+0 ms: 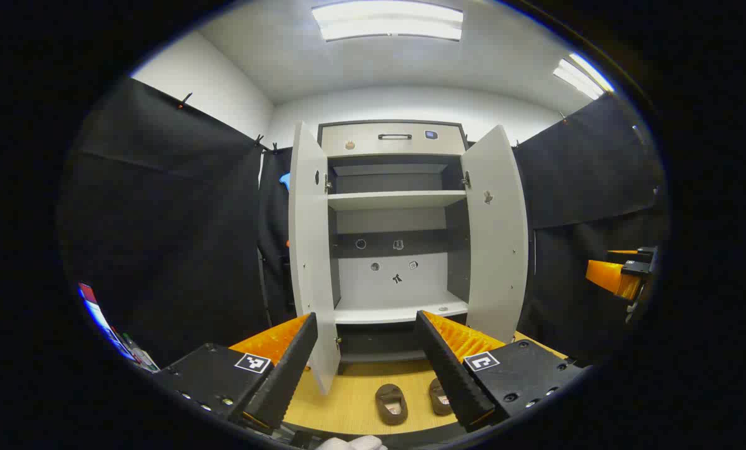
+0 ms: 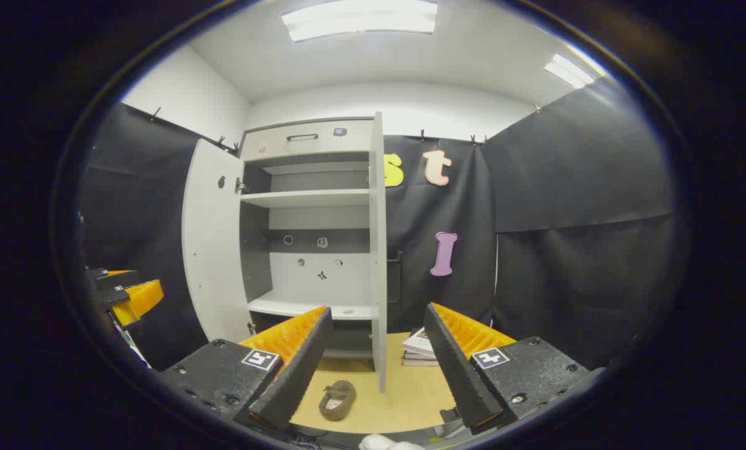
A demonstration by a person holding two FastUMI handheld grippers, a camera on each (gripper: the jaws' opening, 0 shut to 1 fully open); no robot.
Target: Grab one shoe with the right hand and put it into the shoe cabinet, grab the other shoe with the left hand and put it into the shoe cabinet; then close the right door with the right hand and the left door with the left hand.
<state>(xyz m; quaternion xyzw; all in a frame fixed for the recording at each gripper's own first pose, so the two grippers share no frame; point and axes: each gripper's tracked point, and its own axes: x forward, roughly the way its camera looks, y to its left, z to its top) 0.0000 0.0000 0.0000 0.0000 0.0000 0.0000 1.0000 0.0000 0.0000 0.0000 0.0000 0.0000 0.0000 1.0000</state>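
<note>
- cabinet (image 1: 392, 250) stands open, both doors swung out; shelves inside bare of shoes.
- left door (image 1: 310, 250) at 9 o'clock of the opening, right door (image 1: 495, 231) at 3 o'clock, in the left gripper view.
- two brown shoes on the floor (image 1: 348, 400) in front of the cabinet base: left shoe (image 1: 391, 404) and right shoe (image 1: 440, 396), side by side, near each other.
- left gripper (image 1: 368, 369): jaws wide, holding nothing; both shoes lie at 6 o'clock, low between its fingers, the right shoe partly behind the right finger.
- right gripper (image 2: 373, 369): jaws wide, empty; one shoe (image 2: 338, 400) sits at 6–7 o'clock, just inside its left finger.
- shoe long axis runs roughly toward the cabinet, slightly tilted in the right gripper view.
- judgement: nothing yet grabbed; first step is the right hand's. it must drop down and forward, jaws straddling the shoe across its short width.
- which hand is nearer i cannot tell; both hover above.
- books (image 2: 420, 347) stacked on the floor right of the door edge, clear of the shoes.
</note>
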